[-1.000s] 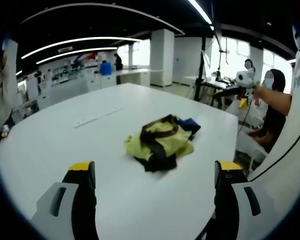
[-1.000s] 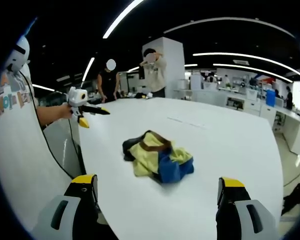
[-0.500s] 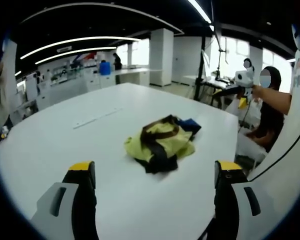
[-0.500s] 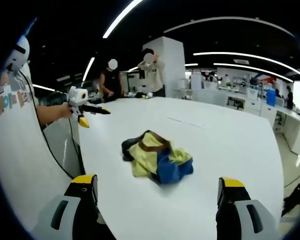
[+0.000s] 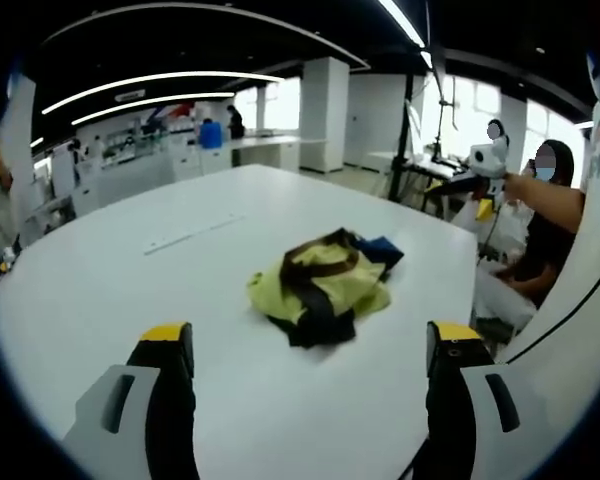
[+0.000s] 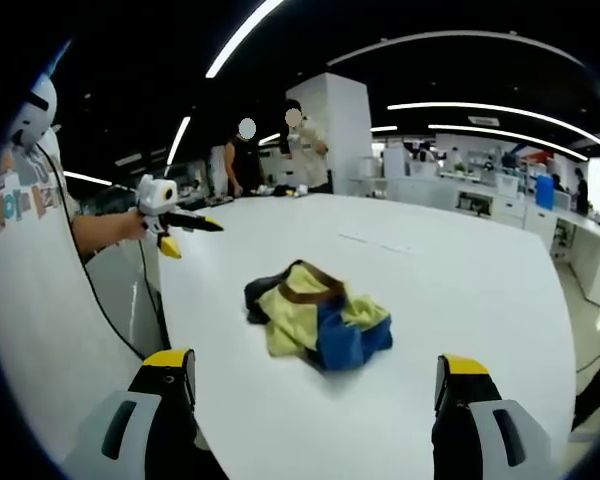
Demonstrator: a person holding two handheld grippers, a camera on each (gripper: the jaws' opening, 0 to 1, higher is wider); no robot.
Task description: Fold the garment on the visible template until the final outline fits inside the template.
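No template outline I can make out on white table [image 5: 130, 290]. Crumpled yellow, blue and brown garment [image 5: 320, 285] mid-table, well ahead of my left gripper [image 5: 305, 345] and right gripper [image 6: 315, 370], both spread wide, empty.

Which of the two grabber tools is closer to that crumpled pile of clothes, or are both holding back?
Neither clearly: the left gripper and right gripper both hover open, short of the crumpled yellow, blue and dark garment on the white table, touching nothing.
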